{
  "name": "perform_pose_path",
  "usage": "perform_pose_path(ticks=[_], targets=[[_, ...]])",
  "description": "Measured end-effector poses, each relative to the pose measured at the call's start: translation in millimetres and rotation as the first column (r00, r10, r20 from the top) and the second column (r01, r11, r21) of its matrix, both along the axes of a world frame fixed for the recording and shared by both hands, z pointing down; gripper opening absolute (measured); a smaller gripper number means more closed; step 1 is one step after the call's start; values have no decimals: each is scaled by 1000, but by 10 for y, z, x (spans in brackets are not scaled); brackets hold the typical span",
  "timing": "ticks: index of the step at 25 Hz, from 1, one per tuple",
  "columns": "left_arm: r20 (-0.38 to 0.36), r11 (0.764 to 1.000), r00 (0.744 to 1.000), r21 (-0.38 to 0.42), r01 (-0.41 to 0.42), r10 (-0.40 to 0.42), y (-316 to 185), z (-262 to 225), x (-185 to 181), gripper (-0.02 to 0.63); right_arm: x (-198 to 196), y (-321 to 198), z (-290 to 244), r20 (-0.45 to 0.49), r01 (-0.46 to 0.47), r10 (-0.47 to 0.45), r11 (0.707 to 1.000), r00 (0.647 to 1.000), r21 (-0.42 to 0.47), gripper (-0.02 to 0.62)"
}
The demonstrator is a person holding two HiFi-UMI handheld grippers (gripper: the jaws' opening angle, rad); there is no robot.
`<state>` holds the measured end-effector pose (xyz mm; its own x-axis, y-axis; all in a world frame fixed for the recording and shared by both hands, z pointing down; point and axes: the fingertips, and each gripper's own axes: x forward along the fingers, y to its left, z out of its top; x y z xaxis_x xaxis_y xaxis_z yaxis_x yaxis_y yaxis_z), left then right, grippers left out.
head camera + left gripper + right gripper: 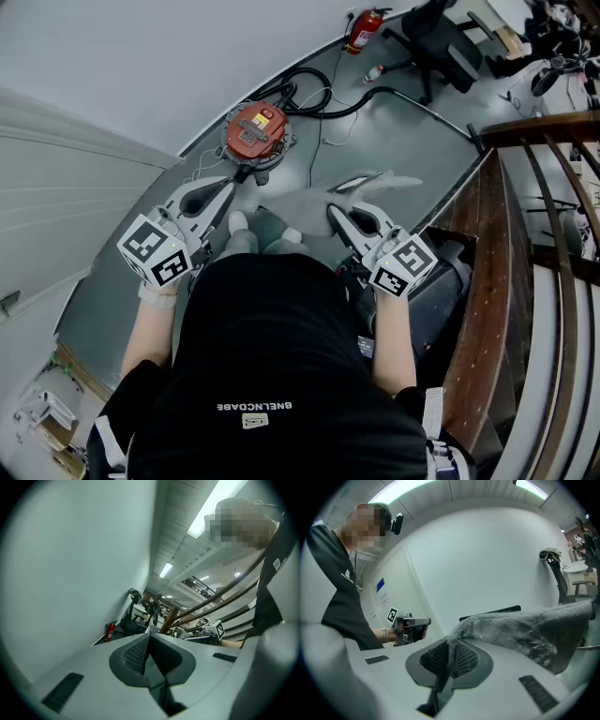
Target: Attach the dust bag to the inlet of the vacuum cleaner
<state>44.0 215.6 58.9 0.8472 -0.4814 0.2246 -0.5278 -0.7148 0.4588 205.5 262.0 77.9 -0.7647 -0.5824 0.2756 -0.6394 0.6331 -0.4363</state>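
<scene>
The vacuum cleaner [255, 131], a round canister with an orange-red top, stands on the grey floor ahead of me. My right gripper [335, 216] is shut on an edge of the grey fabric dust bag [370, 190], which hangs out in front of it, to the right of the vacuum. In the right gripper view the bag [525, 627] drapes from the closed jaws [451, 641] off to the right. My left gripper [232, 185] is shut with nothing in it, just short of the vacuum; its pads meet [149, 638] in its own view.
A black hose [349, 101] loops over the floor behind the vacuum. A fire extinguisher [364, 30] and an office chair [439, 37] stand further back. A wooden stair railing [497, 234] runs along my right, a white wall along my left.
</scene>
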Motion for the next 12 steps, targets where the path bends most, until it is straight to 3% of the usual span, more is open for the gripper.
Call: perform_pose_path(ticks=[12], targets=[[17,1000,1000,-2,17,-17,76,38,176,17,90,-17,31,39,61,-61,998,997,-1,32]])
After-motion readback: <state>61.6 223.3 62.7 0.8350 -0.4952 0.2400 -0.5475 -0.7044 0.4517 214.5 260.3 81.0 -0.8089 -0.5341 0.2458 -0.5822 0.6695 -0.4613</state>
